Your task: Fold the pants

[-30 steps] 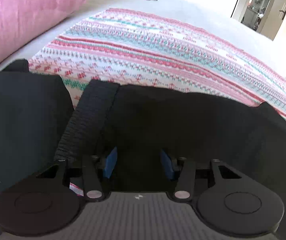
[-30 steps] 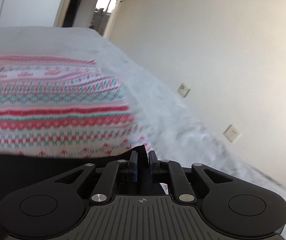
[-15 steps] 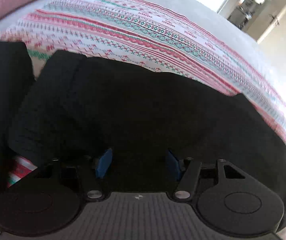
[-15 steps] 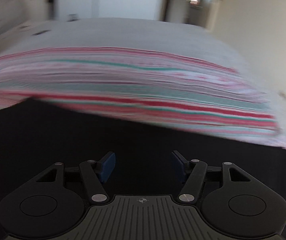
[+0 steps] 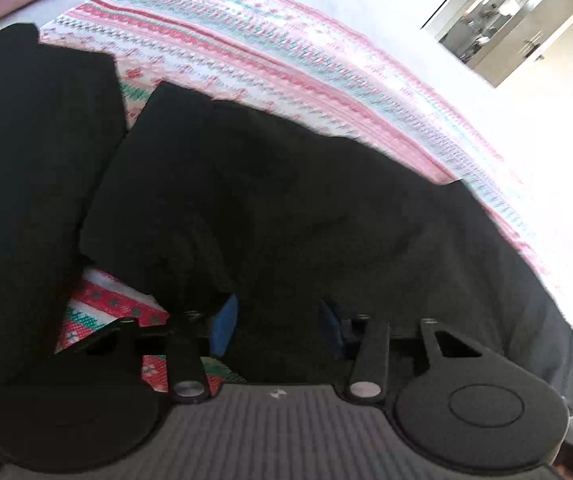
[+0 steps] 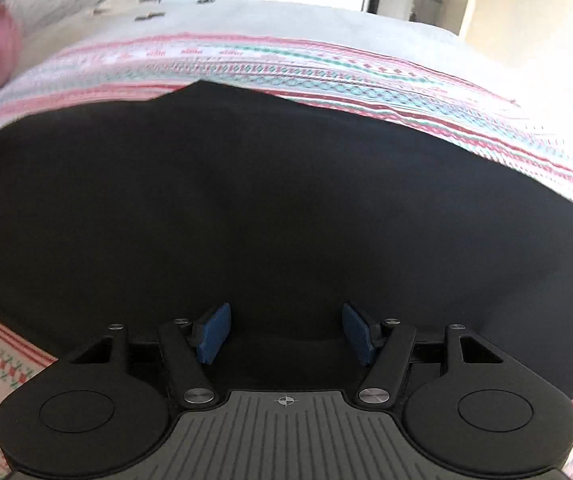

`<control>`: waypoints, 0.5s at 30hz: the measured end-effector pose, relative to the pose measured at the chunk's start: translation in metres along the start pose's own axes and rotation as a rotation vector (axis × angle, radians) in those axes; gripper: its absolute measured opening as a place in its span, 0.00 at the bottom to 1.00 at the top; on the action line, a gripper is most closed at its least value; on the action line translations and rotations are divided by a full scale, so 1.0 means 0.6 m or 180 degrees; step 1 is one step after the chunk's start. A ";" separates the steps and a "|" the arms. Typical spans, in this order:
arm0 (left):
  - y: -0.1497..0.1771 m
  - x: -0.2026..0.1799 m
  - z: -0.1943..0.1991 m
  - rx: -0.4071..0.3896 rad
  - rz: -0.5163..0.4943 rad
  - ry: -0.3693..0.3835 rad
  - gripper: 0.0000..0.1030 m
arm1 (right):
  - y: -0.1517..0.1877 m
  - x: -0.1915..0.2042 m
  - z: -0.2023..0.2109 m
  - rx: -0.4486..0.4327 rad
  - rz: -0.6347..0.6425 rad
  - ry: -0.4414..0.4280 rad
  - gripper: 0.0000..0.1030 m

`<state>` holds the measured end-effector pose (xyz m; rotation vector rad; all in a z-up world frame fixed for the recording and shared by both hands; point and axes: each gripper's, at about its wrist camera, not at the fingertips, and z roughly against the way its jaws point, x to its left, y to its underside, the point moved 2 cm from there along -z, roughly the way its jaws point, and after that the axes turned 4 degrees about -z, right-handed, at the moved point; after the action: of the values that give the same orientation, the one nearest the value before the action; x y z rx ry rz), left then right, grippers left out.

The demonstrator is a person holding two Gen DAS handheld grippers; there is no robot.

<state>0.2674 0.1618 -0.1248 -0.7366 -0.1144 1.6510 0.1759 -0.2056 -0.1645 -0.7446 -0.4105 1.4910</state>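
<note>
Black fabric pants [image 6: 286, 200] lie spread on the red, white & green patterned blanket [image 6: 326, 68] on the bed. Left tongs [image 5: 278, 320] apart, low over the dark cloth, nothing gripped. Right tongs [image 6: 285, 332] apart too, over the pants, w/ nothing between the blue pads [image 6: 214, 330].

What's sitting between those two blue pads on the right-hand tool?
Only the black pants. In the right wrist view, the right gripper is open and the dark cloth fills the gap between its blue pads; nothing else shows there.
</note>
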 end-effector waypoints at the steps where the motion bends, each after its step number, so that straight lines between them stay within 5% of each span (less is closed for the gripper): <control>1: 0.000 -0.007 0.004 -0.0019 -0.0010 0.0165 0.45 | 0.002 -0.001 0.001 -0.0016 -0.0001 -0.0011 0.61; 6: 0.013 -0.063 0.013 -0.0210 -0.0454 0.0084 0.51 | -0.001 -0.038 0.011 0.0076 -0.0011 -0.0177 0.61; 10: 0.027 -0.097 -0.023 -0.0061 -0.0603 0.0016 0.54 | -0.016 -0.141 0.033 -0.0154 -0.0775 0.0089 0.66; 12: 0.038 -0.104 -0.052 0.0143 -0.0524 0.0021 0.54 | -0.011 -0.213 0.019 0.0000 -0.1299 0.0266 0.67; 15: 0.051 -0.126 -0.052 0.0097 -0.0802 -0.0155 0.54 | 0.005 -0.297 0.015 0.0055 -0.1767 0.0446 0.66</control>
<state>0.2603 0.0754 -0.1338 -0.6317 -0.2081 1.4275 0.1550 -0.3784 -0.1251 -0.6491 -0.4525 0.9157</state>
